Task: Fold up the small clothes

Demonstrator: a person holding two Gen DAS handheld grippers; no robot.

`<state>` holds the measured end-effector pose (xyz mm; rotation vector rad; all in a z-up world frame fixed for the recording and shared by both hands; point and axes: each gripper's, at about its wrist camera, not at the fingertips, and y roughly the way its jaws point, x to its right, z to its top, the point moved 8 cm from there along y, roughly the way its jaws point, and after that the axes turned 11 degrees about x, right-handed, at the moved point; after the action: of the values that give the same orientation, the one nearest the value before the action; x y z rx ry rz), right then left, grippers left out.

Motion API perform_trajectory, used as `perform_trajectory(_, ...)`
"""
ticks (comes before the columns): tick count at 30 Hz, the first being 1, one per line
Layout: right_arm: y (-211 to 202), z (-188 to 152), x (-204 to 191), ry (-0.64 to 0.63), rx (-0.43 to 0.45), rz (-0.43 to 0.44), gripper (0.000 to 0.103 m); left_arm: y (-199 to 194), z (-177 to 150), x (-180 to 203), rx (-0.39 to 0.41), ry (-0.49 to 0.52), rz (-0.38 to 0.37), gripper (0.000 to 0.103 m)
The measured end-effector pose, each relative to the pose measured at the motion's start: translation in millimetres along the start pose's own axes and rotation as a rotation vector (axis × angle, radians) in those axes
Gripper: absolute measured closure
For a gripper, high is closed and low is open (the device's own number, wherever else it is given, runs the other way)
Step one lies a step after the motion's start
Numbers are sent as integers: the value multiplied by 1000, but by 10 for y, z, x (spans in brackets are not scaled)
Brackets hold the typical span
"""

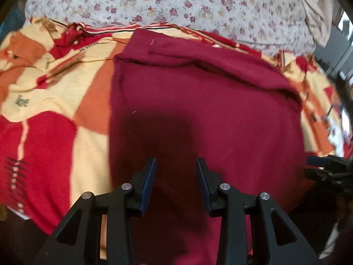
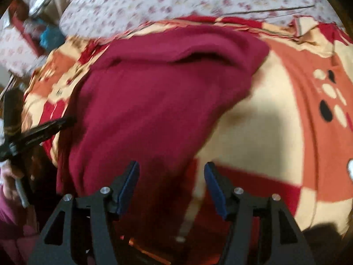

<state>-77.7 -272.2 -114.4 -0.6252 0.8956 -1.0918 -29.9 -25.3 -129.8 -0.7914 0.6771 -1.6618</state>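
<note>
Garment: maroon cloth, lying partly folded on the patterned bedspread; nothing holds it.
Left jaws: left gripper hovers over the near part of the cloth, jaws parted with a clear gap, nothing between the pads.
Right jaws: right gripper released wide, empty; it sits over the garment's near right edge, where maroon meets bedspread.
Fold state: far end carries a doubled layer with a raised lip; body below it lies fairly flat.
Handling: my guess is light, soft knit, limp, no stiffness; it will sag and drag if lifted from one point. Not fragile, not slippery.
Grip points: best bet is the two near corners or side edges, one per gripper, pinching the full layer stack.
Risk: catching the bedspread along with the cloth.
Surroundings: floral sheet beyond the bedspread.
</note>
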Motion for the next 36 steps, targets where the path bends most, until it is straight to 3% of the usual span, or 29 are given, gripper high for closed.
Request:
perform_trajectory(10, -31, -768, -334, -42, -155, 113, 33, -419, -344, -709, -34, -93, 113, 87)
perform_trajectory(18, 235, -1206, -420, 33, -265, 180, 32, -575, -502, -683, -31, -173, 38, 87)
perform_trajectory(25, 442, -1395, -429, 79, -272, 174, 28, -490, -692, -478, -81, -170, -8, 86)
perform_trajectory(29, 489, -1437, -448, 67, -278, 167, 27, -421, -794, -488, -109, -222, -41, 84)
perform_trajectory(32, 488, -1421, -460, 75, -265, 191, 27, -419, -841, -509, -114, -262, -53, 79)
perform_trajectory(36, 528, -1417, -542, 79, -265, 242, 27, -408, -862, -462, -114, -236, -45, 78)
